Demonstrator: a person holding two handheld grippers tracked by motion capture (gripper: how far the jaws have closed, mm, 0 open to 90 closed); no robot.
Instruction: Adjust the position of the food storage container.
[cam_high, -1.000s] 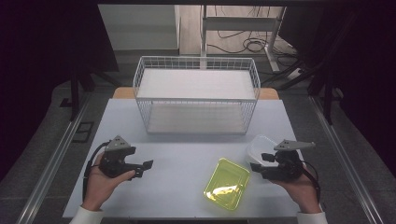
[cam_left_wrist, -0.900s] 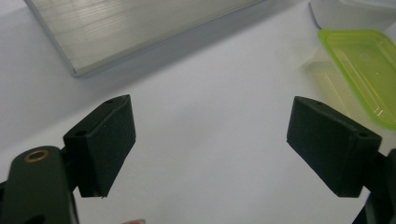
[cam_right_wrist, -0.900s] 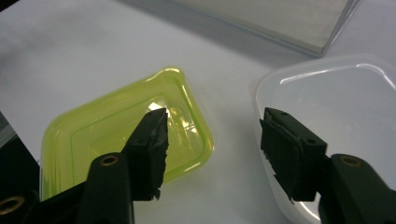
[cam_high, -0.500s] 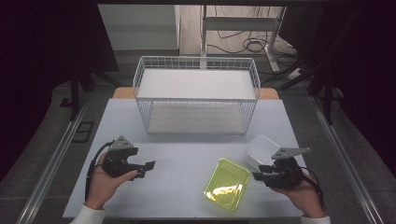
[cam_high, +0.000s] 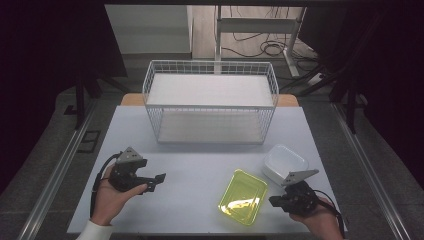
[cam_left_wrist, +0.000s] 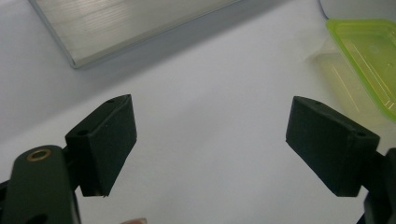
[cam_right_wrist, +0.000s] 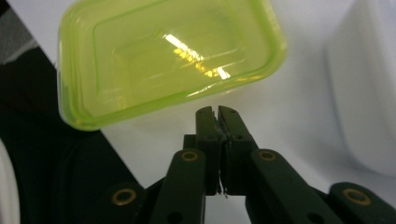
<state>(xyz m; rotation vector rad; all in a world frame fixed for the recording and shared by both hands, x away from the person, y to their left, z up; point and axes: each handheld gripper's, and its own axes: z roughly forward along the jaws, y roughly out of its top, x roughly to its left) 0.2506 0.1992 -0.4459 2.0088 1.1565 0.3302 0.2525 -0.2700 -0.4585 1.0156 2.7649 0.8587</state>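
Just to the right of the yellow-green tray (cam_high: 243, 196), the right gripper (cam_high: 272, 201) has just been closing and is now clenched on nothing, its tips a little short of the tray's rim, with the white container (cam_high: 284, 163) behind. Well left of the tray, the left gripper (cam_high: 159, 178) waits with jaws wide apart and empty. The step in hand looks like the approach to the tray, and a grasp would call for reopening and sliding over its edge.

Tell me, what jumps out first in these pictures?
The bright yellow-green see-through plastic tray glows near the front of the white table, just ahead of the right claw, whose jaws are shut on nothing. Behind it stands a big white wire basket.
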